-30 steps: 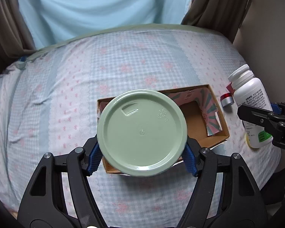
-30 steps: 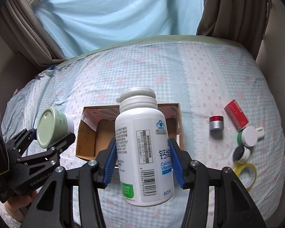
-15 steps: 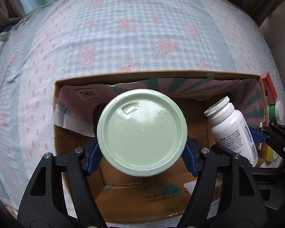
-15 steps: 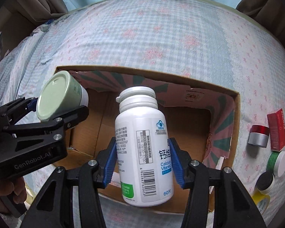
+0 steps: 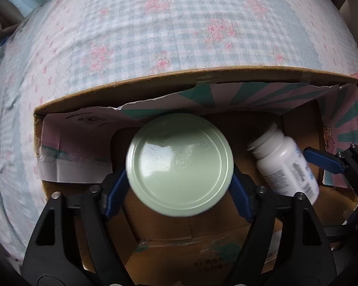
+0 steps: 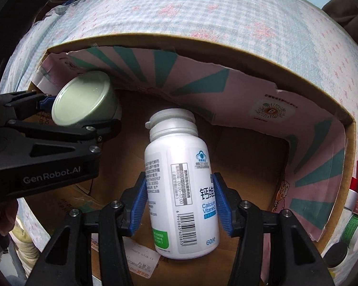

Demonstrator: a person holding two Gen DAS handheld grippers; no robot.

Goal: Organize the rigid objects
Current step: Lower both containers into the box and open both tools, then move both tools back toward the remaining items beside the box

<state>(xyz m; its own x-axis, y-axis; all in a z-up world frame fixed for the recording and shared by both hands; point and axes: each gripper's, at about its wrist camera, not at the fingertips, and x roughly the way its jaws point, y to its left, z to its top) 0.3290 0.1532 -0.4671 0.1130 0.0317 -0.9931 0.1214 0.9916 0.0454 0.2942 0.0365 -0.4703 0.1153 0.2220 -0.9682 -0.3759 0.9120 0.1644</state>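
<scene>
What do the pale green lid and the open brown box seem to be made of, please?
Round pale green lid: probably moulded plastic, with a satin sheen, a raised rim and an embossed recycling mark. Open brown box: corrugated cardboard, matt, with torn edges and a printed pink and teal lining.

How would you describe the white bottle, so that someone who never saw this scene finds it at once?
Start at the open cardboard box on the checked bedsheet. Inside it, between the blue fingers of the right gripper, whose jaws are opening, is the white bottle. Unlike the squat green-lidded jar beside it, it is tall, with a white cap, a barcode and a "Calcium" label.
</scene>
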